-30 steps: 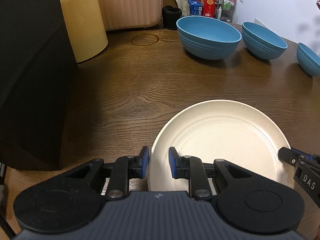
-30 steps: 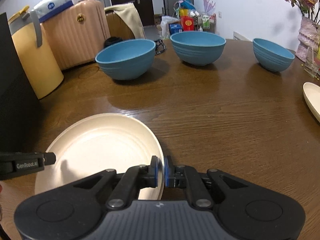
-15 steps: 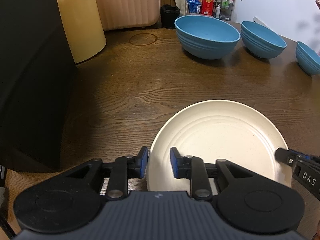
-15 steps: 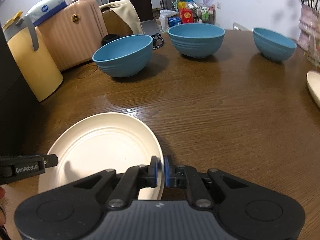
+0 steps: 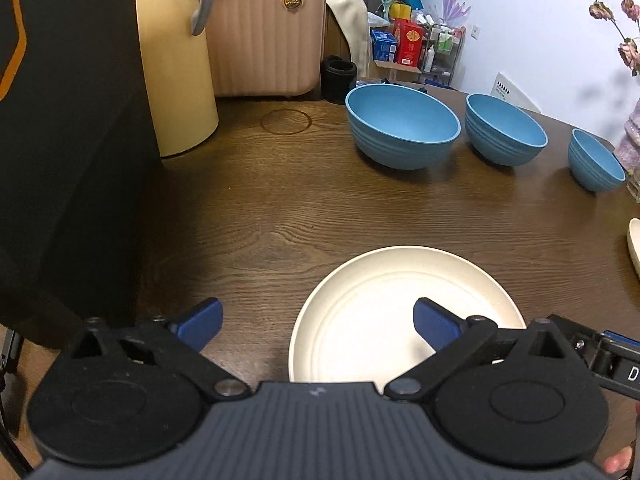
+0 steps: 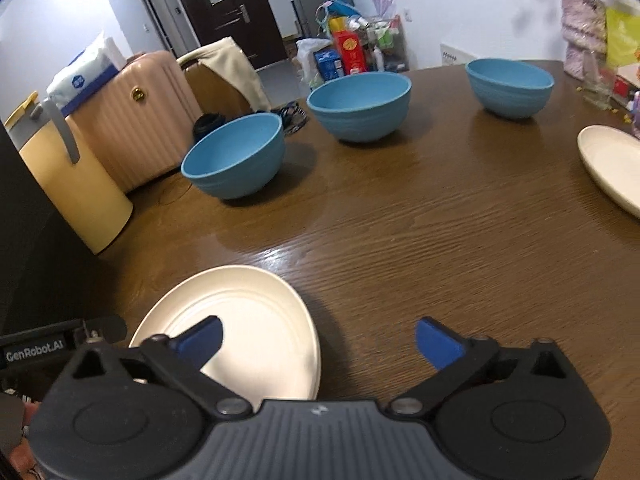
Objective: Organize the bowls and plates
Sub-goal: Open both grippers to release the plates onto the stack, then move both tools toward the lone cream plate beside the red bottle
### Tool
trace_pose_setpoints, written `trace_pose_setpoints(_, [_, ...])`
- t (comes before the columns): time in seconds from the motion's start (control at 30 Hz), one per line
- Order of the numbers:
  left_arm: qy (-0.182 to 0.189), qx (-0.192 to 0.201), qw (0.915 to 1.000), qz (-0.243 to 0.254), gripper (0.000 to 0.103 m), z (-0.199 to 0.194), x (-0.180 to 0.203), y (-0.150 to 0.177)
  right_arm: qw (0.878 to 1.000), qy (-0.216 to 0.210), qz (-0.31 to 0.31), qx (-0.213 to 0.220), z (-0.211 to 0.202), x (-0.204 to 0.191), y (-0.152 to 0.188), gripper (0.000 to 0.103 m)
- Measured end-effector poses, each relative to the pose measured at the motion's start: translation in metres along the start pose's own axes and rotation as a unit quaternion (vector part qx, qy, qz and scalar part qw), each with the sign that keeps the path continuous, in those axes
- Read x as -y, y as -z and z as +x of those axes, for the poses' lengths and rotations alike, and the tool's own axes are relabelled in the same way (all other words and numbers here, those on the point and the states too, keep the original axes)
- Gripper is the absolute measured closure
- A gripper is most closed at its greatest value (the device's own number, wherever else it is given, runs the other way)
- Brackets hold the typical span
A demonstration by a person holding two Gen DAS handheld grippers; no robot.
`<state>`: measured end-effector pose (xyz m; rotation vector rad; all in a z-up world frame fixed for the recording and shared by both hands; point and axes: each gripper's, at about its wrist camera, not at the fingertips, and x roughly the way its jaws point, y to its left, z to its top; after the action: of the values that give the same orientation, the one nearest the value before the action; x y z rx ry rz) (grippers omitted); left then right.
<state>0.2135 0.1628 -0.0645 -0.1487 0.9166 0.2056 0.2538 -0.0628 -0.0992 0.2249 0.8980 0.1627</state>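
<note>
A cream plate (image 5: 400, 312) (image 6: 248, 320) lies flat on the wooden table (image 5: 280, 208). My left gripper (image 5: 318, 320) hangs above its left rim, jaws opening wide, pads clear of the plate. My right gripper (image 6: 320, 338) hangs above the plate's right rim, jaws also opening, touching nothing. Each gripper shows at the edge of the other's view: the right gripper (image 5: 600, 356), the left gripper (image 6: 60, 344). Three blue bowls stand in a row at the back: large (image 5: 402, 128) (image 6: 236, 156), medium (image 5: 504, 132) (image 6: 360, 104), small (image 5: 596, 162) (image 6: 510, 86). A second cream plate (image 6: 612, 164) lies at the right.
A tall black object (image 5: 60, 120) stands at the table's left, with a yellow jug (image 5: 176, 72) behind it. A pink suitcase (image 5: 264, 32) stands beyond the table's far edge. A vase with flowers (image 6: 580, 36) and a glass (image 6: 598, 80) stand at the far right corner.
Both grippers were shut on the plate's near rim, one on each side. They have let go, opened wide and risen. The plate stays on the table.
</note>
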Motion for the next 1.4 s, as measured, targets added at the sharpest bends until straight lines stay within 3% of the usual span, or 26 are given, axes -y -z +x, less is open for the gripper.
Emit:
trace_pose_setpoints(0.9, [0.04, 0.035, 0.9983, 0.023, 0.0, -0.033, 0.025, -0.014, 0.997, 0.056, 0.038, 0.021, -0.034, 0.02, -0.007, 0.0])
trace_pose_setpoints(1.4, [0.063, 0.042, 0.9959, 0.05, 0.0, -0.043, 0.097, -0.013, 0.992, 0.096, 0.082, 0.031, -0.058, 0.086, -0.024, 0.0])
